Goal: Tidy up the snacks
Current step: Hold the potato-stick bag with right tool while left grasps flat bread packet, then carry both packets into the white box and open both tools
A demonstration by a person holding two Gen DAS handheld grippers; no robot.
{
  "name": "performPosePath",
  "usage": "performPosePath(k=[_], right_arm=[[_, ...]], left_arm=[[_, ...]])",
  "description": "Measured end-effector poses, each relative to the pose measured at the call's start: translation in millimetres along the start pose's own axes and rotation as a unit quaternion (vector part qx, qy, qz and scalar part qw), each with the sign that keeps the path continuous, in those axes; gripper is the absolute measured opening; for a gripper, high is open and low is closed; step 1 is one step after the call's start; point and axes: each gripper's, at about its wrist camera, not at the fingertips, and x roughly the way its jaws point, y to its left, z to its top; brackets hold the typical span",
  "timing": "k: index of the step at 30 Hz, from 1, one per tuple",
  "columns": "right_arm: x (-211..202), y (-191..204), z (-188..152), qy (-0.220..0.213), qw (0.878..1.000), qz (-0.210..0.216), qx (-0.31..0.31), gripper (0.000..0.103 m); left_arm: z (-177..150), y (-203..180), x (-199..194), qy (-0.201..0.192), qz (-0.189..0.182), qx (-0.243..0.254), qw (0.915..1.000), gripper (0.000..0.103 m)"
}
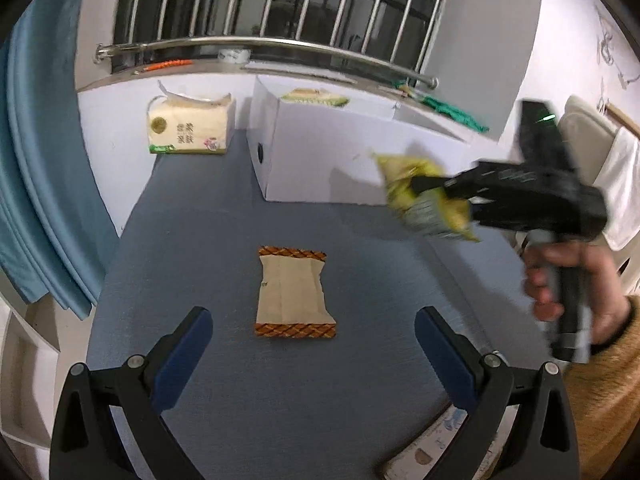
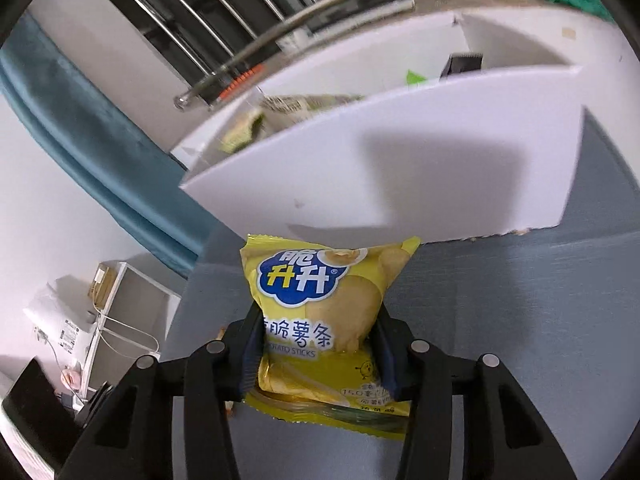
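My right gripper [image 2: 316, 316] is shut on a yellow potato-stick bag [image 2: 320, 300] and holds it above the blue-grey table, just in front of the white box [image 2: 400, 184]. In the left wrist view the bag [image 1: 420, 196] is blurred, in the air at the right near the white box [image 1: 320, 148], with the right gripper [image 1: 424, 184] clamped on it. My left gripper [image 1: 314, 320] is open and empty, low over the table, just short of a tan snack packet [image 1: 292, 292] with brown patterned ends lying flat.
A snack bag [image 1: 316, 96] lies in the white box; it also shows in the right wrist view [image 2: 288, 108]. A tissue pack [image 1: 190, 128] stands at the back left. A blue curtain [image 1: 44, 184] hangs left. A metal rail [image 1: 260, 46] runs behind.
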Motion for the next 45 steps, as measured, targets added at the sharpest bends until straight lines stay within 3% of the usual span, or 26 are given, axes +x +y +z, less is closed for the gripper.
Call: performPosePath(k=[9, 15, 18, 19, 21, 28, 35, 41, 45], right_arm=[[-66, 2, -23, -0.046, 0.998, 0.030, -0.004, 0.053], [-97, -12, -44, -0.066, 0.997, 0.036, 0.009, 0.054], [-99, -15, -48, -0.070, 0.997, 0.032, 0.014, 0.054], [-101, -17, -50, -0.072, 0.997, 0.032, 0.017, 0.054], [-102, -18, -52, -0.072, 0.997, 0.034, 0.020, 0.054], [-104, -23, -60, -0.075, 0.996, 0.032, 0.023, 0.054], [-116, -22, -42, -0.101, 0.994, 0.023, 0.020, 0.054], [-127, -10, 13, -0.129, 0.992, 0.004, -0.016, 0.054], [-121, -6, 64, -0.136, 0.990, 0.005, -0.026, 0.054]], left_arm=[[17, 1, 57, 0.082, 0.039, 0.016, 0.9958, 0.103], [19, 11, 78, 0.109, 0.051, 0.012, 0.9927, 0.099], [18, 4, 78, 0.102, 0.087, 0.054, 0.9895, 0.073], [18, 2, 76, 0.098, 0.077, 0.056, 0.9906, 0.053], [19, 5, 73, 0.099, 0.061, 0.046, 0.9921, 0.050], [29, -3, 35, 0.038, 0.004, 0.033, 0.9987, 0.049], [85, -30, -7, -0.039, -0.049, 0.050, 0.9968, 0.049], [159, -42, -8, -0.078, -0.070, 0.056, 0.9929, 0.049], [209, -47, 18, -0.081, -0.067, 0.044, 0.9935, 0.049]])
